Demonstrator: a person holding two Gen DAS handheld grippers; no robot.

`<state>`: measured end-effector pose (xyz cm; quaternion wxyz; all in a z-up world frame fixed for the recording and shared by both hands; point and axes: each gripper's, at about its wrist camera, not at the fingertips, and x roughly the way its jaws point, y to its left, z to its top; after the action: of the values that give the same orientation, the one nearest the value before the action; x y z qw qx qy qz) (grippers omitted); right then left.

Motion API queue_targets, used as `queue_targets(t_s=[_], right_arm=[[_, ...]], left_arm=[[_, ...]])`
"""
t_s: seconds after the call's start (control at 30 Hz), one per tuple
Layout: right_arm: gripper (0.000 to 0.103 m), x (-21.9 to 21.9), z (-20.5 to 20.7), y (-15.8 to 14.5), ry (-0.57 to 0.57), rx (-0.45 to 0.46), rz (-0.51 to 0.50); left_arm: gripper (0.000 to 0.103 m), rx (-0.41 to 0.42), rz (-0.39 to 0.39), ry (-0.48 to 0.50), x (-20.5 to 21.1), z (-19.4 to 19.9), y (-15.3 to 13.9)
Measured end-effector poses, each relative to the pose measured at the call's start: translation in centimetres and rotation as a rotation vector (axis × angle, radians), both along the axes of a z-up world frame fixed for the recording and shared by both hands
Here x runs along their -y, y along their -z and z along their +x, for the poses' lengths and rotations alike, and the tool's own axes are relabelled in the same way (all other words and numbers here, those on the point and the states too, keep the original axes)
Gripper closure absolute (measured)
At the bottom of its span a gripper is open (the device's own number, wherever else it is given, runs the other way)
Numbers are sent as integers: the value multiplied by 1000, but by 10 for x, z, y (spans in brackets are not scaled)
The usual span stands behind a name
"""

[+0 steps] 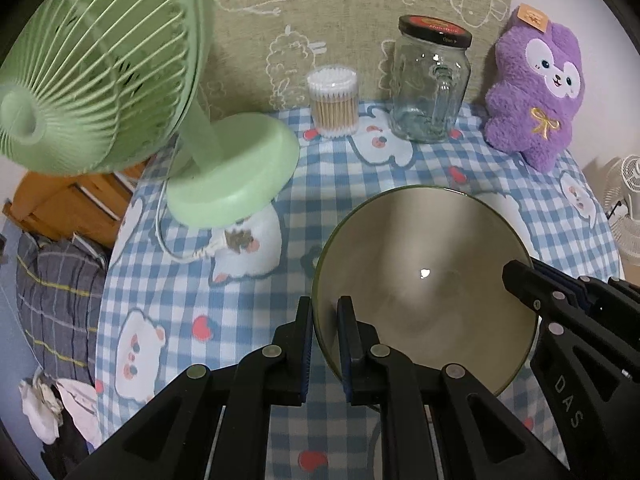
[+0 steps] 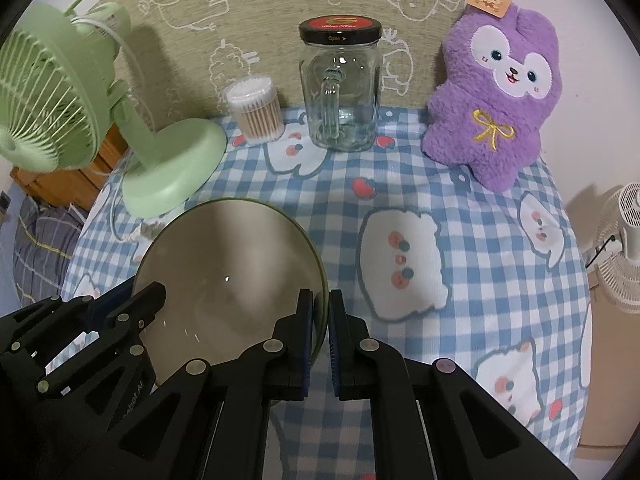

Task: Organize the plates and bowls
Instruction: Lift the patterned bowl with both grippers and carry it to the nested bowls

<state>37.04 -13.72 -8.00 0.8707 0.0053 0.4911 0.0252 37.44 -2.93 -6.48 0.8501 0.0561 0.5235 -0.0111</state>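
Note:
A wide bowl [image 1: 424, 272] with a beige inside and a thin green rim hangs over the blue checked tablecloth, held from both sides. My left gripper [image 1: 325, 308] is shut on its left rim, one finger inside and one outside. My right gripper [image 2: 320, 304] is shut on the opposite rim of the same bowl [image 2: 228, 280]. In the left wrist view the right gripper [image 1: 520, 284] comes in from the right edge. The left gripper [image 2: 148, 296] shows at the lower left of the right wrist view. No other plate or bowl is in view.
A green desk fan [image 1: 120, 80] with its cord stands at the left of the table [image 2: 500, 280]. At the back stand a cotton-swab tub [image 1: 333, 102], a lidded glass jar [image 2: 340, 88] and a purple plush toy [image 2: 496, 100]. A white fan [image 2: 624, 248] stands off the table's right edge.

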Motion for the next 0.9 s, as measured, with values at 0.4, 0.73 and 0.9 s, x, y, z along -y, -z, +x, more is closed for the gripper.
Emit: queue_targets(t_s=[0.4, 0.73, 0.9], right_arm=[[93, -12, -45, -7, -16, 2, -19], [93, -20, -80, -22, -30, 31, -25], [93, -24, -97, -30, -34, 47, -34]], left_arm=[[94, 2, 4, 6, -8, -43, -8], [94, 25, 3, 3, -13, -76, -24], [94, 37, 0, 6, -16, -91, -33]])
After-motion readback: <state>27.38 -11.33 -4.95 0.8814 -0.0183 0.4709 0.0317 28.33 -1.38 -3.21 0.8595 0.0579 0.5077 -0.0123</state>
